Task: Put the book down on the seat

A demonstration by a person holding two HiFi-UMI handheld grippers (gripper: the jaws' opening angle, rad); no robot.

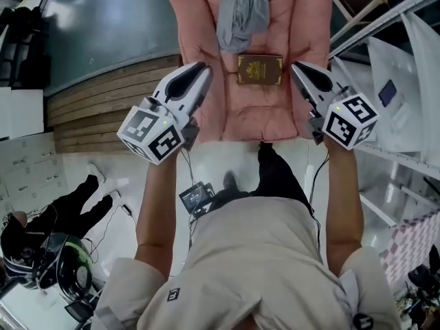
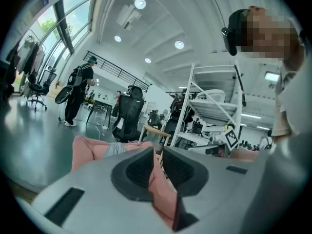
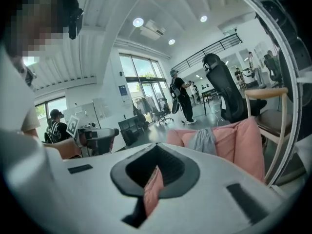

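book [image 1: 260,69]: brown, gold-stamped, flat on pink seat [image 1: 199,19] | between left gripper [image 1: 204,67] and right gripper [image 1: 295,67], untouched | both grippers' fingers clenched, empty

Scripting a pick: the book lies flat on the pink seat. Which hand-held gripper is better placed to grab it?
Right, probably. The right hand-held gripper has its tip nearer the book than the left hand-held gripper. Both are shut and empty, so either must open first.

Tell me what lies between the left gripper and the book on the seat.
Only bare pink cushion, seen in the head view: the left gripper hangs beside the book, apart from it. The grey cloth lies beyond the book.
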